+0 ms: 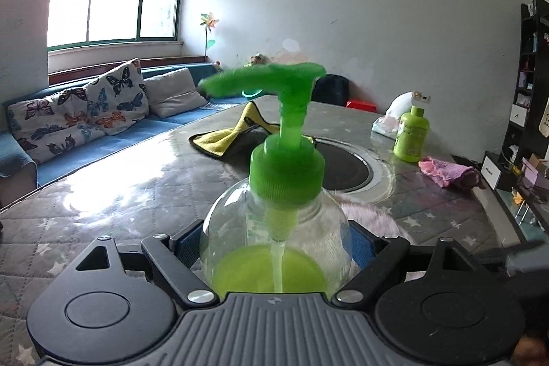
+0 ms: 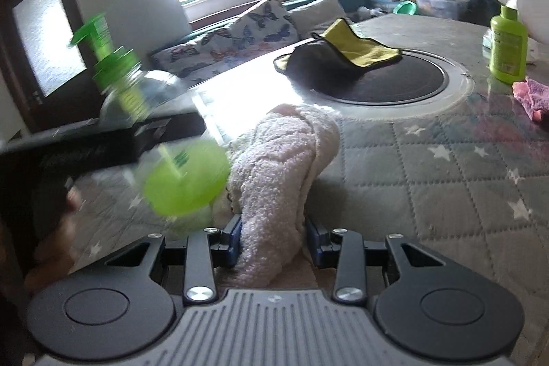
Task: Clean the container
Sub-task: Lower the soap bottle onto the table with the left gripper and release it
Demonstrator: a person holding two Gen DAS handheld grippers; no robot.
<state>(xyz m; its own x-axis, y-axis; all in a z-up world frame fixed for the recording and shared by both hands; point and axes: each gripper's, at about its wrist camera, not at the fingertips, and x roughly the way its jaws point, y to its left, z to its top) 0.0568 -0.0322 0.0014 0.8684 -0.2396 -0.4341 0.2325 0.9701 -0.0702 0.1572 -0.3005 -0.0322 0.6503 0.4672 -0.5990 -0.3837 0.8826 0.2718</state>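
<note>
A clear round pump bottle with a green pump head and green liquid in its bottom stands upright between the blue pads of my left gripper, which is shut on its belly. In the right wrist view the same bottle hangs blurred and tilted at the left, above the table. My right gripper is shut on a fluffy pale pink cloth. The cloth's free end bulges forward and lies against the bottle's lower side.
A quilted star-patterned table cover holds a round black hob, a yellow-and-dark cloth, a green bottle and a pink rag. A sofa with butterfly cushions runs behind the table.
</note>
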